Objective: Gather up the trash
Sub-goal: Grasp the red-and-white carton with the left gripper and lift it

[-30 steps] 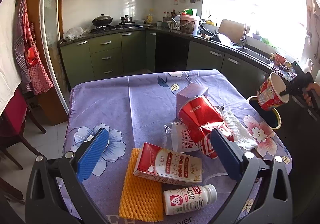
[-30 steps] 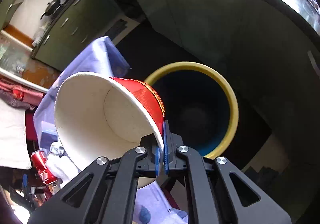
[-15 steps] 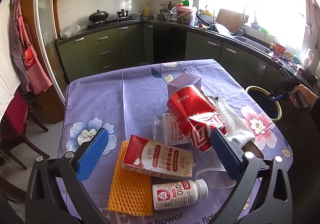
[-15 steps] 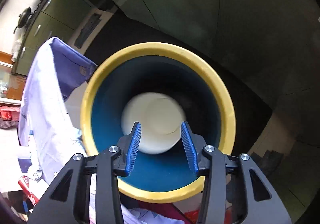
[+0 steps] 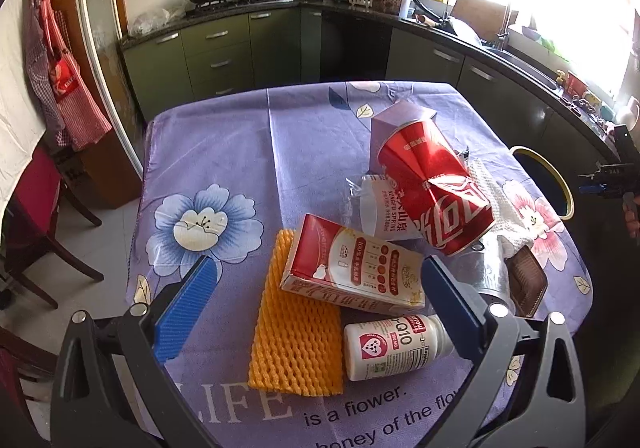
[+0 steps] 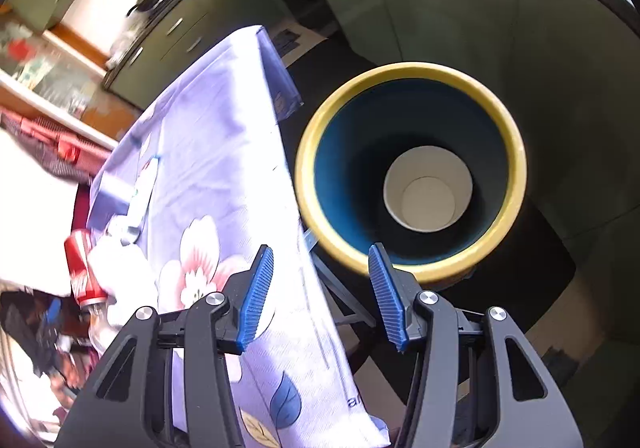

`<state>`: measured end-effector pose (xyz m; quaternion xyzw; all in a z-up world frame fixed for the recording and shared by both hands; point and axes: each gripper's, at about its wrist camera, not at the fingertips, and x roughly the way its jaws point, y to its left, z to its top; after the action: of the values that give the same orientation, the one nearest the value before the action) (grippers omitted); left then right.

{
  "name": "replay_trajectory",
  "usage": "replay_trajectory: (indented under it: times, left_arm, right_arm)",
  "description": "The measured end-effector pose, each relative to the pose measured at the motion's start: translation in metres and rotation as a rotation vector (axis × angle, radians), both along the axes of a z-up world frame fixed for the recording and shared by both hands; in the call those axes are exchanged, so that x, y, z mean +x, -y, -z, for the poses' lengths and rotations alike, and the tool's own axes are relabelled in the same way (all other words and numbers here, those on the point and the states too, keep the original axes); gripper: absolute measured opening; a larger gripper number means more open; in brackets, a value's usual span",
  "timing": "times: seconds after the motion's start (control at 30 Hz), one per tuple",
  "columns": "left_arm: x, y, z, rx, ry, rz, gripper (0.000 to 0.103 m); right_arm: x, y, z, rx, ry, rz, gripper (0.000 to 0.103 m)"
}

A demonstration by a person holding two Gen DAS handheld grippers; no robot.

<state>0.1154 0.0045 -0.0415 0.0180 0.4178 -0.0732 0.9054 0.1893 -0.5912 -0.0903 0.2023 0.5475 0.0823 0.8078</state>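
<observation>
Drop step just done: the right tongs, whose jaws have just been opening, stand about half open with nothing between them, and one paper cup sits upright at the bottom of the bin, ahead of and below those tongs. The bin stands on the floor just off the table edge. Left tongs gape wide, empty, hovering above the near pile. Trash on the table, counted: one crushed red can ahead and right of the left tongs; one red-and-white carton between and just ahead of their tips; one orange foam net under the carton's near end; one white bottle lying by the right fingertip; one clear plastic bottle, label showing, partly under the can; one lilac box behind the can; one white foam net to the can's right; one brown thing at the far right, kind unclear. Next move, by my reckoning: the left tongs lower onto the carton or white bottle and close across the narrow side, while the right tongs swing from the bin to the pile. The carton rests on the net, so a low grab could catch both.
</observation>
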Motion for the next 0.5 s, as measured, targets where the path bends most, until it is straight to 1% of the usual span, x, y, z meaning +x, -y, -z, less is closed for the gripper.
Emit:
replay_trajectory:
  times: [0.07, 0.2, 0.3, 0.37, 0.43, 0.5]
  left_arm:
    - [0.009, -0.003, 0.006, -0.021, -0.049, 0.016, 0.097]
    - [0.017, 0.002, 0.017, -0.040, -0.117, 0.077, 0.097]
    - [0.013, 0.013, 0.021, -0.045, -0.142, 0.230, 0.097]
    - [0.010, 0.020, 0.020, -0.015, -0.119, 0.359, 0.097]
    - [0.011, 0.024, 0.018, 0.037, -0.081, 0.485, 0.097]
    - [0.016, 0.023, 0.019, 0.114, -0.059, 0.604, 0.097]
  right_arm:
    - [-0.003, -0.014, 0.000, 0.012, 0.005, -0.029, 0.051]
    - [-0.005, -0.039, -0.004, 0.010, 0.013, -0.069, 0.053]
    - [0.006, -0.047, -0.003, 0.007, 0.017, -0.092, 0.053]
    - [0.016, -0.051, 0.001, 0.000, 0.016, -0.101, 0.053]
    - [0.023, -0.056, 0.002, -0.006, 0.013, -0.106, 0.054]
    - [0.024, -0.058, 0.002, -0.007, 0.009, -0.103, 0.055]
